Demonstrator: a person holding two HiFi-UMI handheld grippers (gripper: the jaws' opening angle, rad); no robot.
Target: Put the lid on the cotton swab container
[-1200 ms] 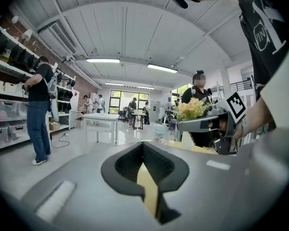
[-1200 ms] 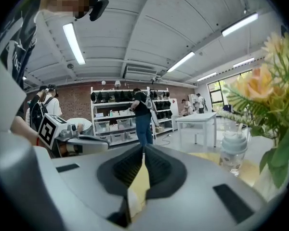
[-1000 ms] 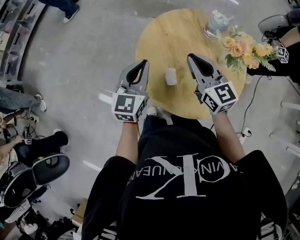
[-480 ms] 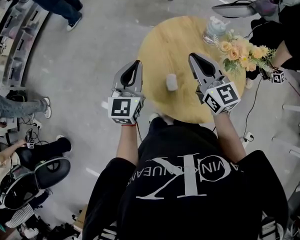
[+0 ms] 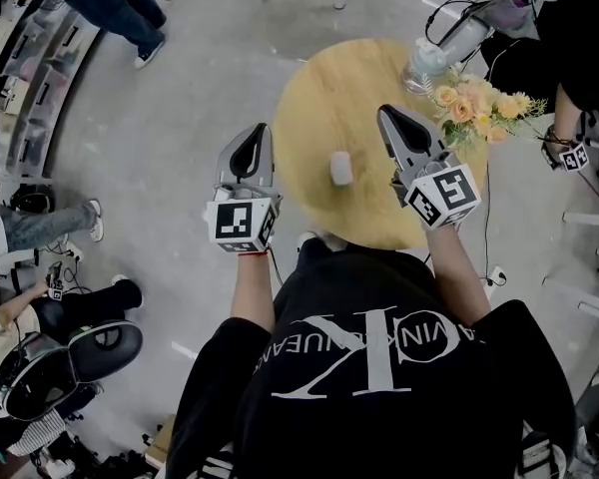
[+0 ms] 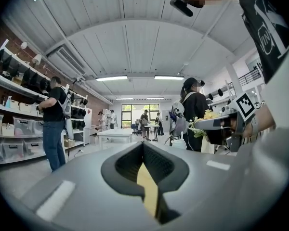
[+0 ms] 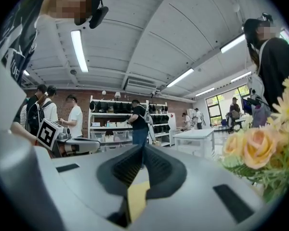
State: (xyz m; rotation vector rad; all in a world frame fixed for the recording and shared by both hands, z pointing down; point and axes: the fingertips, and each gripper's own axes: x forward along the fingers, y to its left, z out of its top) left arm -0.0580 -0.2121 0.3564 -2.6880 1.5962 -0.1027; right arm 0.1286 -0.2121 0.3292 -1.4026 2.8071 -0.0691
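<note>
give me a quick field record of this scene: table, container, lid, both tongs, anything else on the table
table: round wooden table
container: small white container near the table's middle, between the two tongs, touched by neither
lid: too small to tell whether it is on
left: left tongs shut, holding nothing, by the table's left edge
right: right tongs shut, holding nothing, above the table right of the container
other: flowers at the table's right edge
</note>
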